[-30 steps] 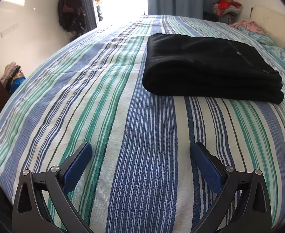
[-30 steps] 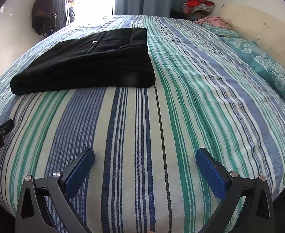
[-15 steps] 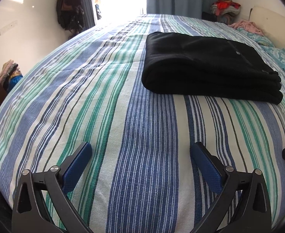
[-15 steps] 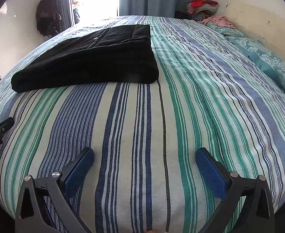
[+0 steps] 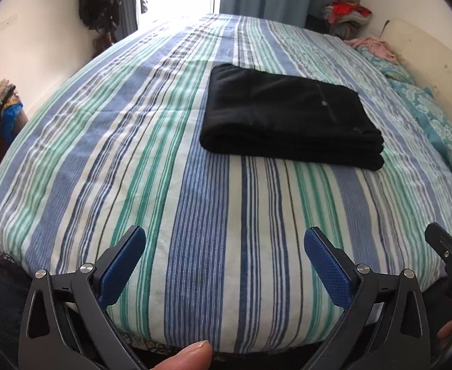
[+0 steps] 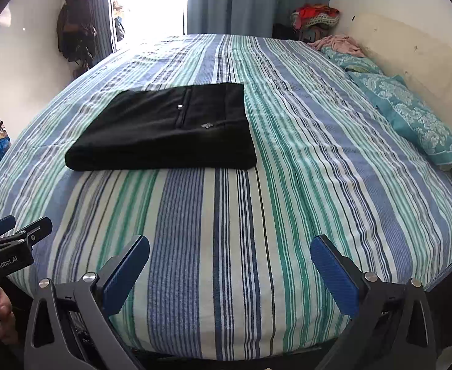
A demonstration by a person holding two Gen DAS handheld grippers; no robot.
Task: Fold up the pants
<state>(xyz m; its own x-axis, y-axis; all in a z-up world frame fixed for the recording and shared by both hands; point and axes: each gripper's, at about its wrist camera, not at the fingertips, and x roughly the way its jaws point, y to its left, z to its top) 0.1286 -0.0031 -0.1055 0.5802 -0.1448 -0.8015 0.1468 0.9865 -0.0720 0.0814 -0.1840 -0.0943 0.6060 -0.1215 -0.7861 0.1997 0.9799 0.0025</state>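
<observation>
Now both tongs are spread wide with nothing in them. The left tongs (image 5: 224, 259) and the right tongs (image 6: 229, 265) hang side by side over the near edge of the bed (image 5: 195, 215), well apart from the cloth. That looks like letting go because the job is done. Farther out, the black pants (image 5: 290, 117) lie in a neat flat stack in the middle of the striped bed cover, all layers lined up. A teal pillow (image 6: 411, 117) sits far right by the wall.
</observation>
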